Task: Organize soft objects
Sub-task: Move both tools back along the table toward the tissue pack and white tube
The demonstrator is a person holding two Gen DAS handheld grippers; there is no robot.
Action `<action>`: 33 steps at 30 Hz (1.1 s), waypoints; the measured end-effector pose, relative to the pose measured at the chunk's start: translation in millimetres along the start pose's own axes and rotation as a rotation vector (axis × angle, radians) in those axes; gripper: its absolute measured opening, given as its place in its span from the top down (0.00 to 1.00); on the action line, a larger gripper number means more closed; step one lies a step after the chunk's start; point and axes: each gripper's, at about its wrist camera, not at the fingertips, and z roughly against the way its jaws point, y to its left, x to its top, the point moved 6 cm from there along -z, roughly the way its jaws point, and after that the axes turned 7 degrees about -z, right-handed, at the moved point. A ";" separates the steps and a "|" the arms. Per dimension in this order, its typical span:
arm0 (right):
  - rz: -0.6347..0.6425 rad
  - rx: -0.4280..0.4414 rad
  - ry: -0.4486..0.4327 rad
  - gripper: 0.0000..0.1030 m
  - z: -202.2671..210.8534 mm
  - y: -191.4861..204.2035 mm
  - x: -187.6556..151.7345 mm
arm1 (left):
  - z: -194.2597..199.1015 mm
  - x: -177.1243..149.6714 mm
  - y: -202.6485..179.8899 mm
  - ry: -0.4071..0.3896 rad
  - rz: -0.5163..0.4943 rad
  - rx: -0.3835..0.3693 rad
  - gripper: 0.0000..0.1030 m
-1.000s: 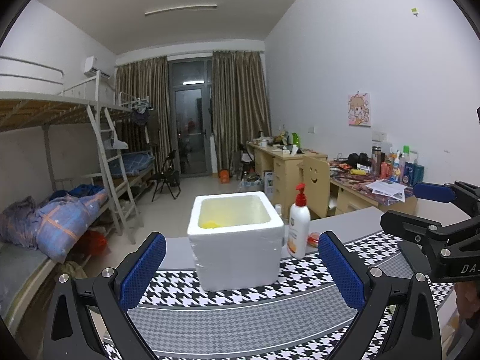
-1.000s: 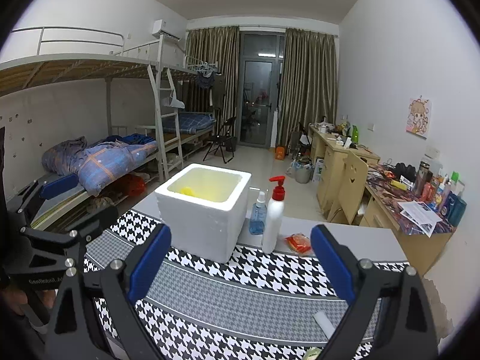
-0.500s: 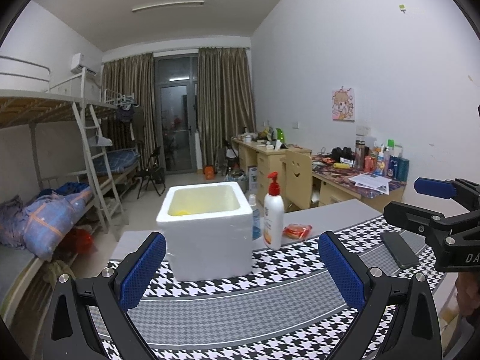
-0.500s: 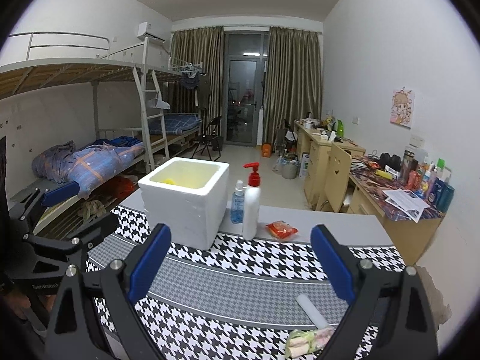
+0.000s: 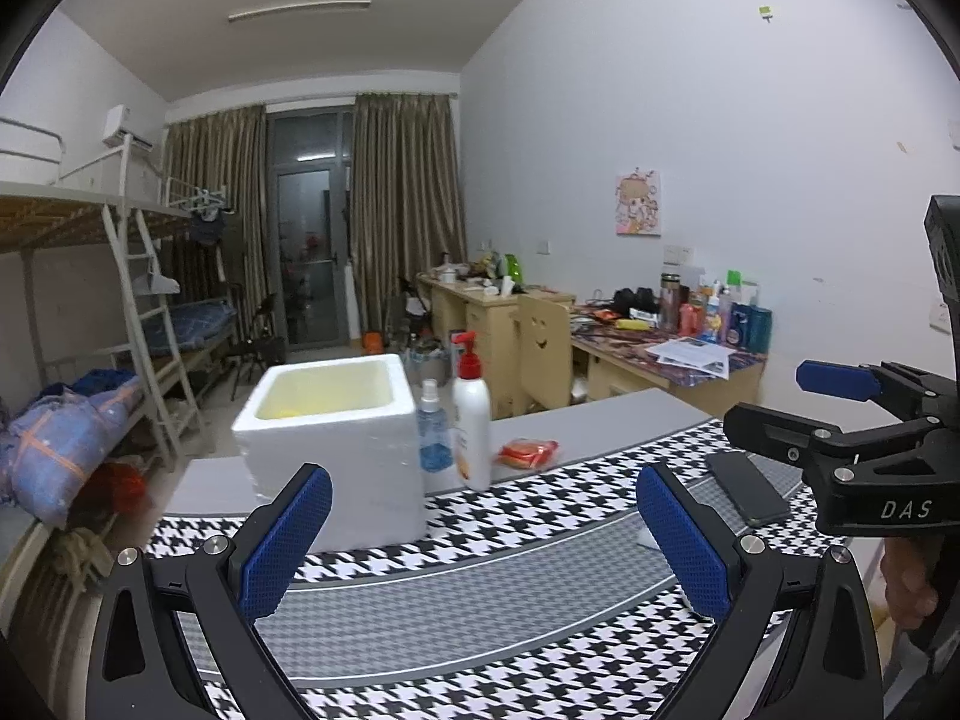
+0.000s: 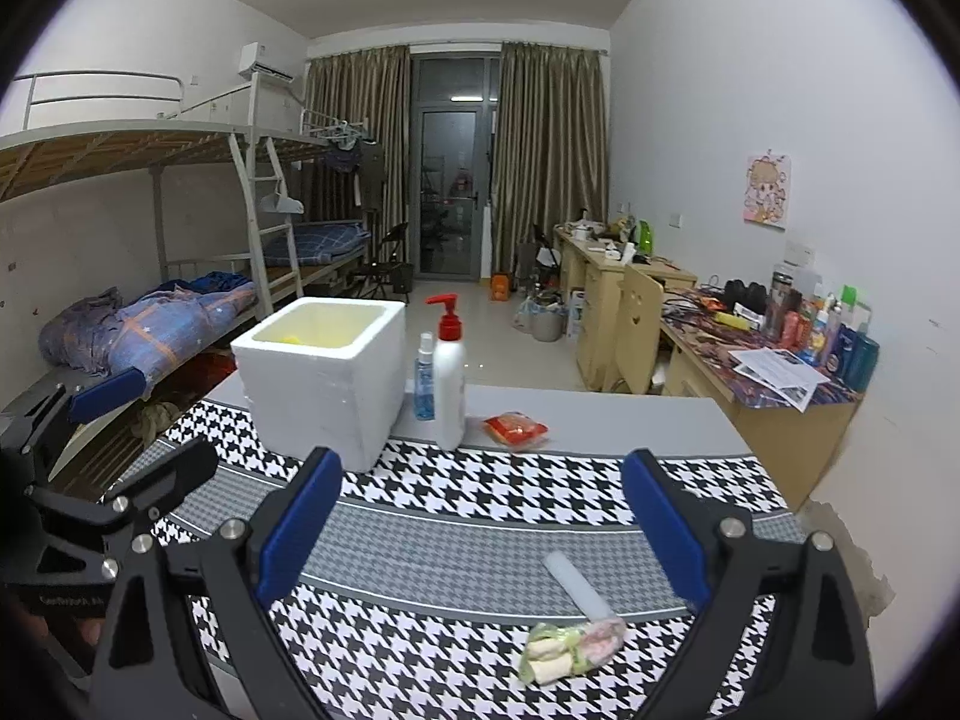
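Table (image 6: 600, 414): grey top, covered at the near side by a black-and-white houndstooth cloth (image 6: 480, 486) with grey bands curving across it.

White foam box (image 6: 324, 378) stands open at the cloth's far left; something yellow lies inside, too small to make out. Just right of it, a small blue spray bottle (image 6: 425, 384) and a taller white pump bottle (image 6: 449, 387) with a red pump, close together. An orange-red packet (image 6: 516, 429) lies flat on bare grey a little further right.

Near edge of the cloth, right wrist view: a soft bundle (image 6: 570, 648) in pale green, white and pink, with a white tube (image 6: 576, 585) just behind it. A dark phone (image 5: 747, 495) lies on the cloth's right side in the left wrist view.

Left gripper (image 5: 486, 546): blue pads spread wide, nothing between them. Right gripper (image 6: 480, 534): likewise spread and empty, hanging over the cloth, the bundle low between its fingers but not touched.

Room: bunk beds (image 6: 150, 180) with a ladder on the left wall, blue bedding on the lower bunks. Brown curtains (image 6: 540, 156) flank a glass door at the far end. Cluttered wooden desks (image 6: 774, 420) run along the right wall, with a cartoon poster (image 6: 767, 191) above.
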 end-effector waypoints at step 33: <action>-0.093 -0.109 0.095 0.06 -23.1 -83.6 -42.9 | -64.9 -34.1 -74.6 0.104 0.010 -0.178 0.01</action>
